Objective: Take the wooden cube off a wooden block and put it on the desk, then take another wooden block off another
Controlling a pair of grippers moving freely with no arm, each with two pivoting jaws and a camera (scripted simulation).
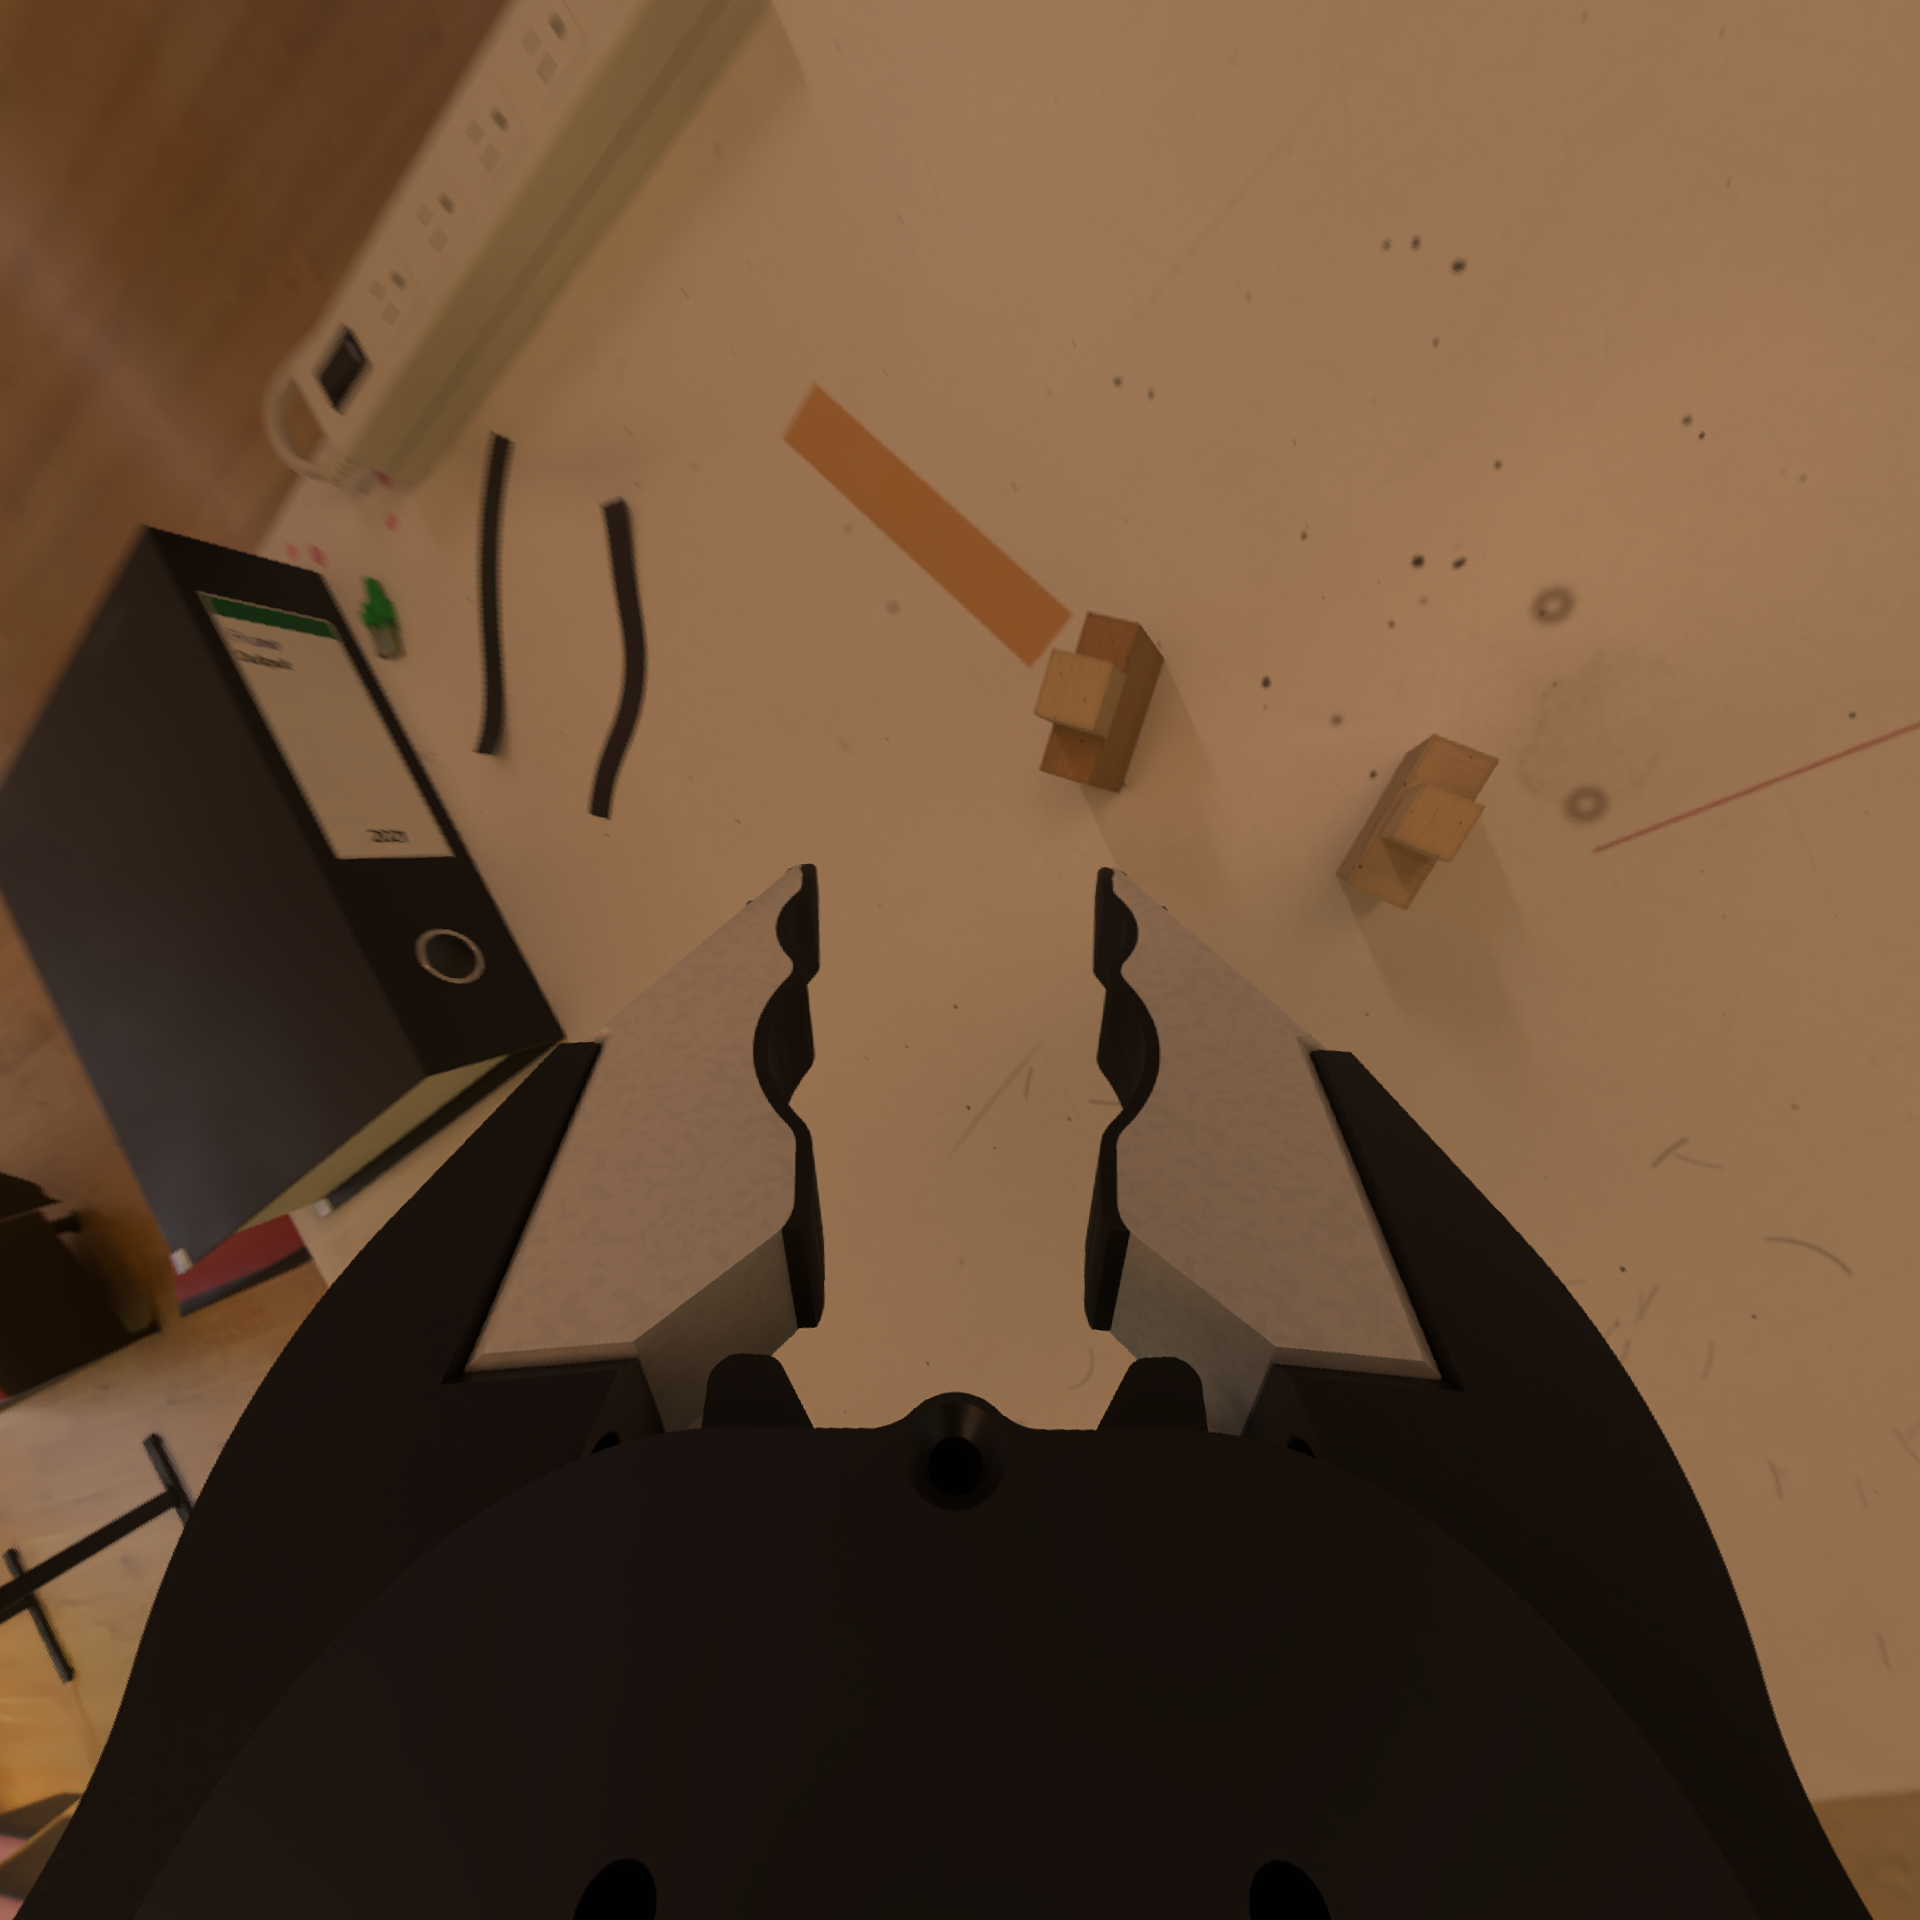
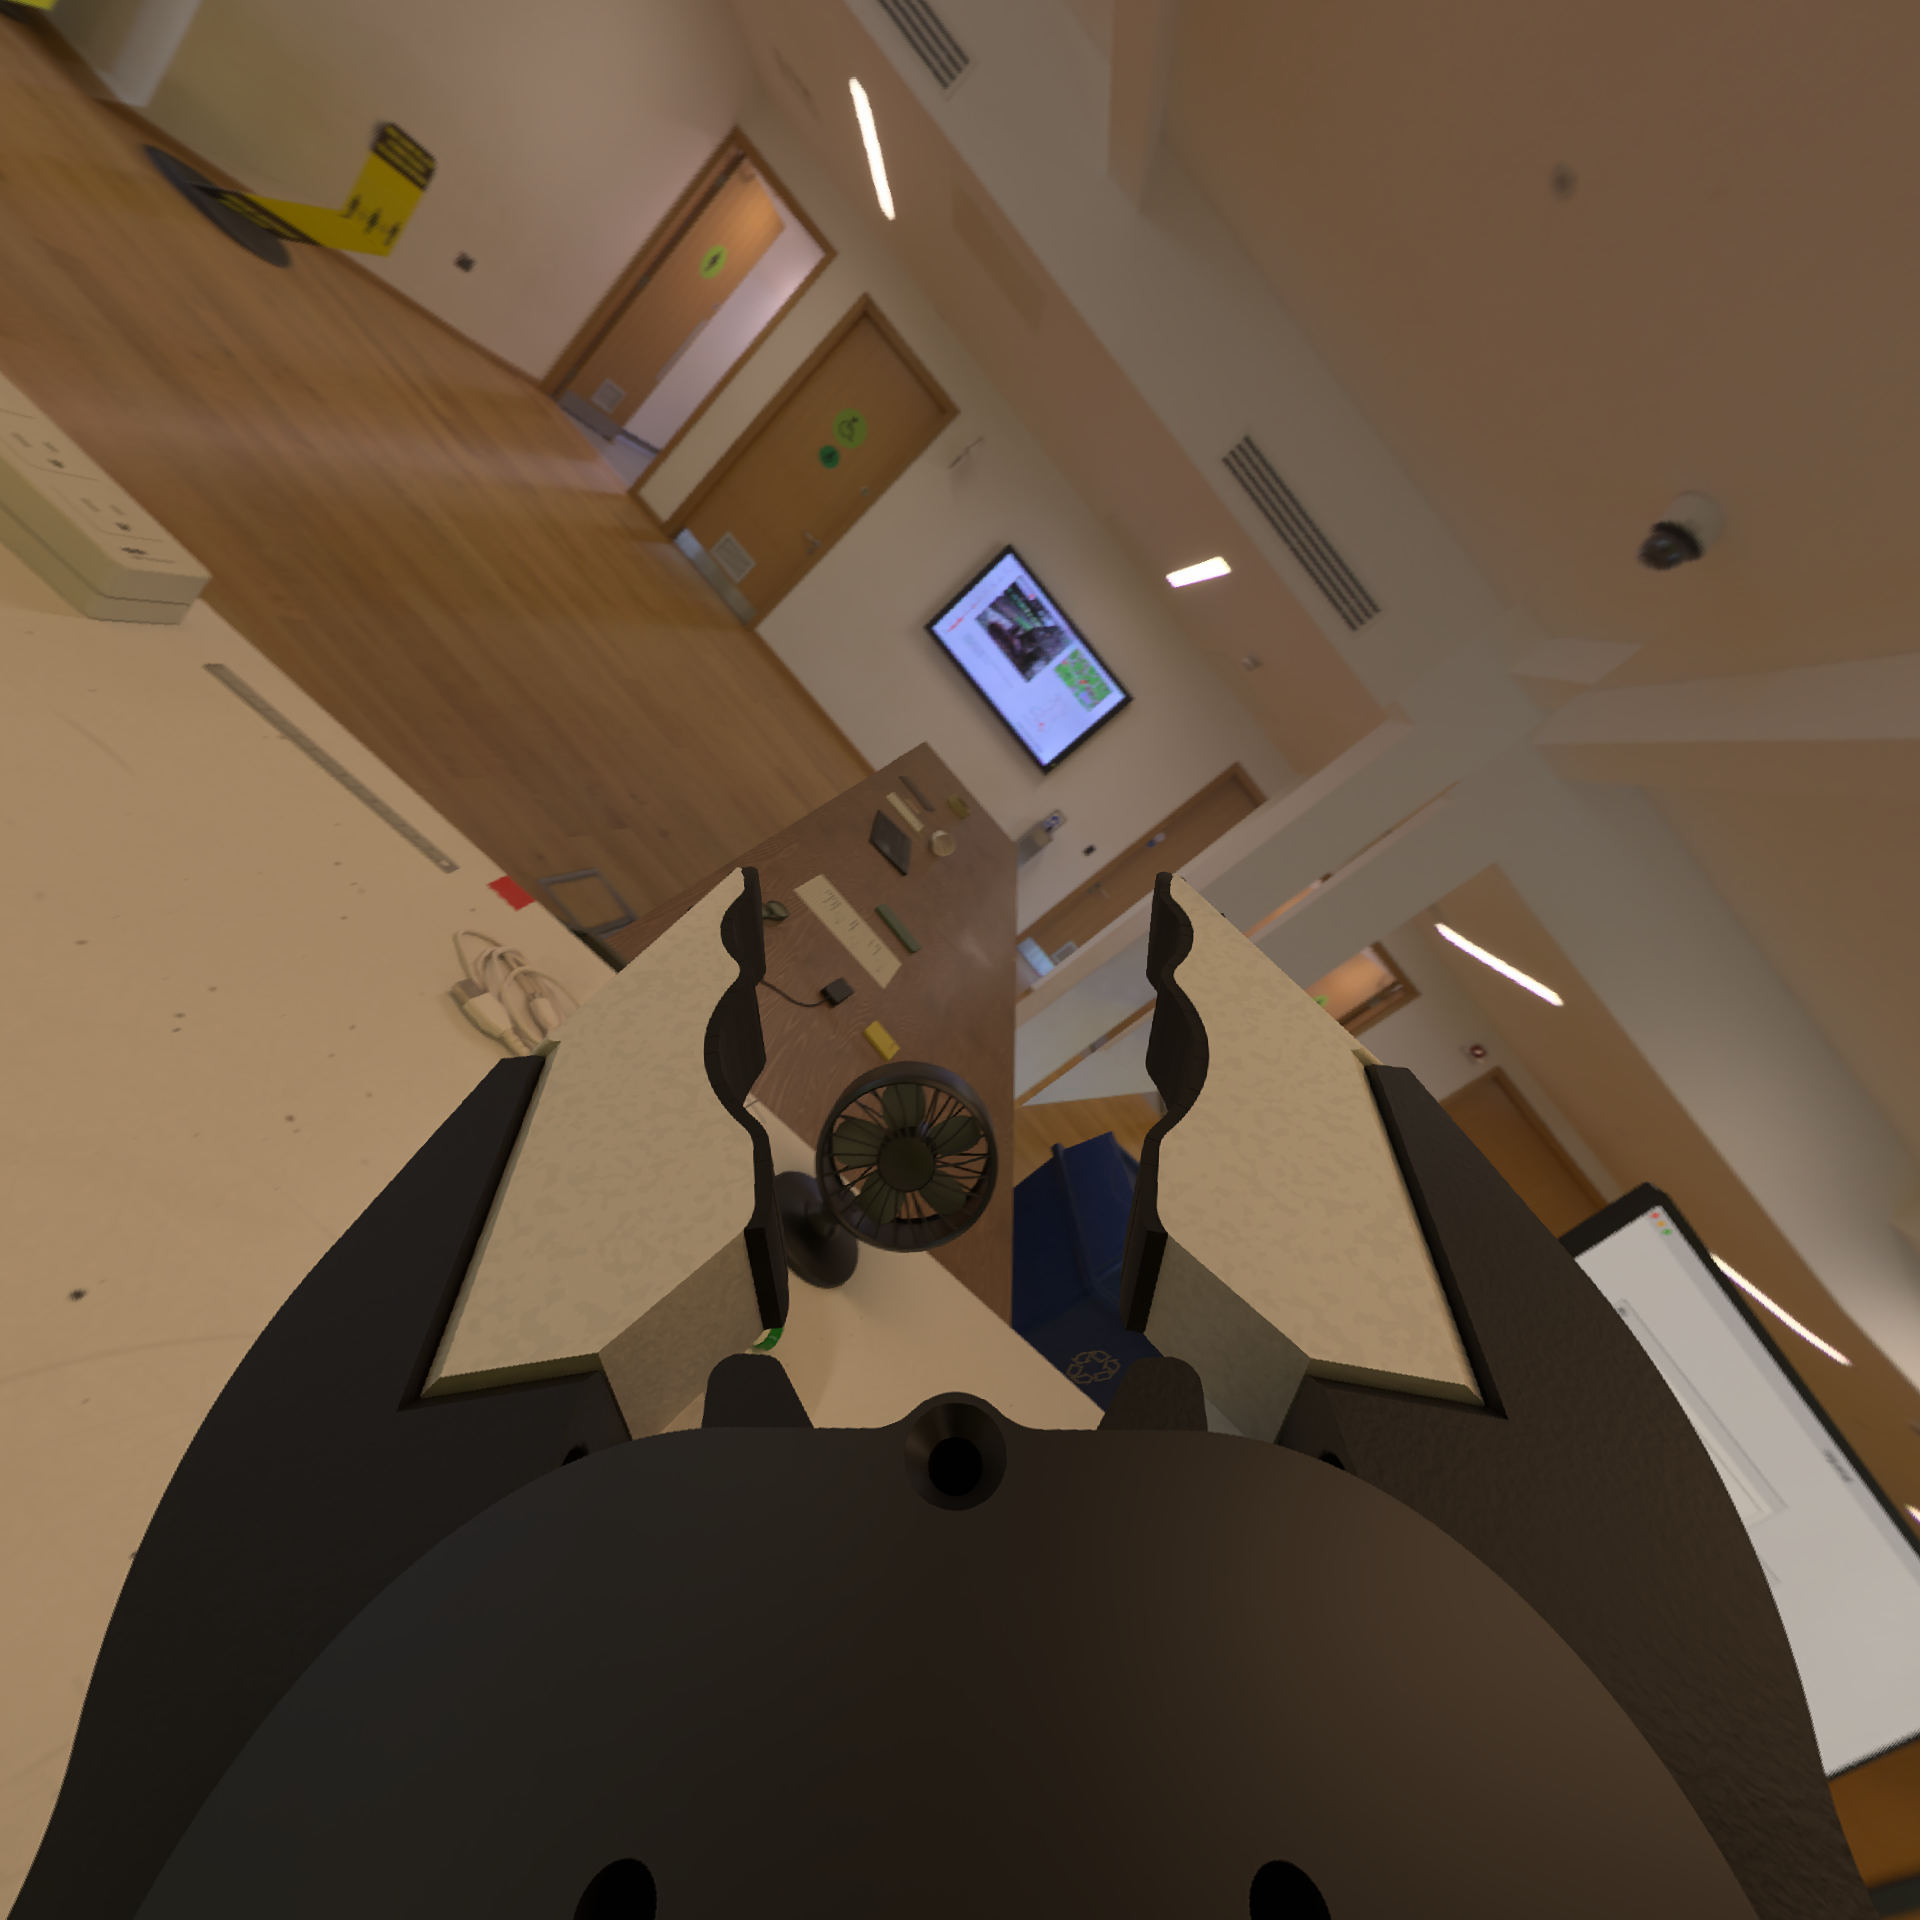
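Note:
In the left wrist view two wooden stacks stand on the white desk (image 1: pixel 1299 312). A pale wooden cube (image 1: pixel 1081 694) sits on a darker wooden block (image 1: pixel 1117 717) just beyond my fingertips. Farther right a second cube (image 1: pixel 1436 821) sits on another block (image 1: pixel 1403 831). My left gripper (image 1: pixel 956 883) is open and empty, above the desk and short of both stacks. My right gripper (image 2: pixel 956 888) is open and empty, pointing away over the desk edge toward the room; no block shows in its view.
A black binder (image 1: pixel 208 862) stands at the left, with a white power strip (image 1: pixel 499 239), two black strips (image 1: pixel 623 655) and an orange tape strip (image 1: pixel 925 520) behind. In the right wrist view a small black fan (image 2: pixel 904 1164), white cables (image 2: pixel 509 987) and a screen (image 2: pixel 1766 1455) sit near the desk edge.

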